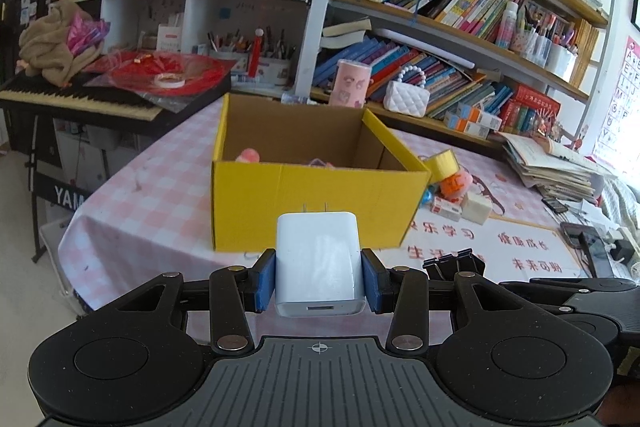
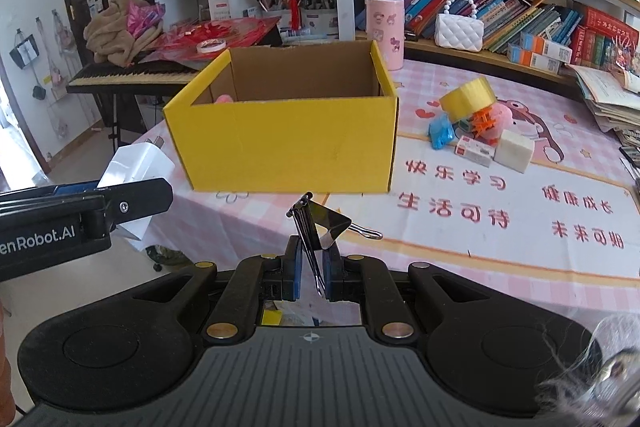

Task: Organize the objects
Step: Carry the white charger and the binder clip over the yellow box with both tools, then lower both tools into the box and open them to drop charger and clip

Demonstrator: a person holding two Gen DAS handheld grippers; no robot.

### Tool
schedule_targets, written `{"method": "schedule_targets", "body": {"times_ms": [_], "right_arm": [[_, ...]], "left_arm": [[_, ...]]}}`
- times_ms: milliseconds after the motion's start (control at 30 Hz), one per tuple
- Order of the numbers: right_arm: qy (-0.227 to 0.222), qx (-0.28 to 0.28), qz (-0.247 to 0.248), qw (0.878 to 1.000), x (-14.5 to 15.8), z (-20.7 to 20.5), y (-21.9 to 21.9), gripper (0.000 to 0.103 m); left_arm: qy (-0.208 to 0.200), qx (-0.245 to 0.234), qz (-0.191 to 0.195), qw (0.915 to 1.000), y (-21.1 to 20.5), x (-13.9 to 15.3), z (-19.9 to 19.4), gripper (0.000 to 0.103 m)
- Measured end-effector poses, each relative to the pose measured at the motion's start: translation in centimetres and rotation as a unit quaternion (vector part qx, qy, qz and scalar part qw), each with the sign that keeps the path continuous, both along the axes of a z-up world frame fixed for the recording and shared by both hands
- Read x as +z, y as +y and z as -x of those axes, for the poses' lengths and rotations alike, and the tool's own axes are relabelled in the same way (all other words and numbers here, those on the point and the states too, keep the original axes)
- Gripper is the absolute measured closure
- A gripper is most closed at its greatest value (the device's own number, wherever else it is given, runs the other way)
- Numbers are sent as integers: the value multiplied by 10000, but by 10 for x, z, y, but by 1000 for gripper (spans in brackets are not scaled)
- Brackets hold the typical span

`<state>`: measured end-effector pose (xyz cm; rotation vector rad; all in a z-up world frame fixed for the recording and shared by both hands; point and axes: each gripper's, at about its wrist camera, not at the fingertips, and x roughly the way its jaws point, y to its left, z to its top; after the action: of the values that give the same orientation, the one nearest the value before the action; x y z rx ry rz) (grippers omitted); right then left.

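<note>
Clamping white charger (image 1: 320,263), left tool (image 1: 319,277); right tool (image 2: 311,269) pinching binder clip (image 2: 320,223).

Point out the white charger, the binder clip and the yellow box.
white charger (image 1: 319,259), left wrist view, front face of its body.
binder clip (image 2: 326,227), right wrist view, black clip body.
yellow box (image 2: 288,143), right wrist view, near outer wall.

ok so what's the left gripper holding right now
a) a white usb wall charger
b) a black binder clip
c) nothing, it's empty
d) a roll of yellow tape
a: the left gripper has its blue pads pressed on both sides of a white usb wall charger, prongs pointing toward the yellow cardboard box; the black binder clip is in the right gripper.
</note>
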<state>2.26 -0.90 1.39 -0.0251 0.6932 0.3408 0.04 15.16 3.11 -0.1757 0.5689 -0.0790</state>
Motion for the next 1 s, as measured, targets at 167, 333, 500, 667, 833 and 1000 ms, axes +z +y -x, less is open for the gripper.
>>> {"method": "schedule_targets", "body": {"times_ms": [167,333,500,667,833,1000], "right_arm": [[-136,114,-52,9998,9,-26,7,93],[-456,298,-78,9985,24,-56,17,93],[-768,508,-18,9958,38,-95,24,93],[-809,670,57,9944,36,-134,29,93],[-604,946,221,9934,24,-168,37,93],[-238,1207,367,9917,6,-200,43,93]], "left_arm": [[-152,127,-31,9998,2,11,-19,61],[-332,305,-58,9990,6,23,-45,61],[-484,508,-55,9975,9,32,-74,61],[-499,652,-43,9966,7,34,-105,61],[-282,651,44,9975,3,24,-137,61],[41,622,35,9981,-2,10,-167,61]]}}
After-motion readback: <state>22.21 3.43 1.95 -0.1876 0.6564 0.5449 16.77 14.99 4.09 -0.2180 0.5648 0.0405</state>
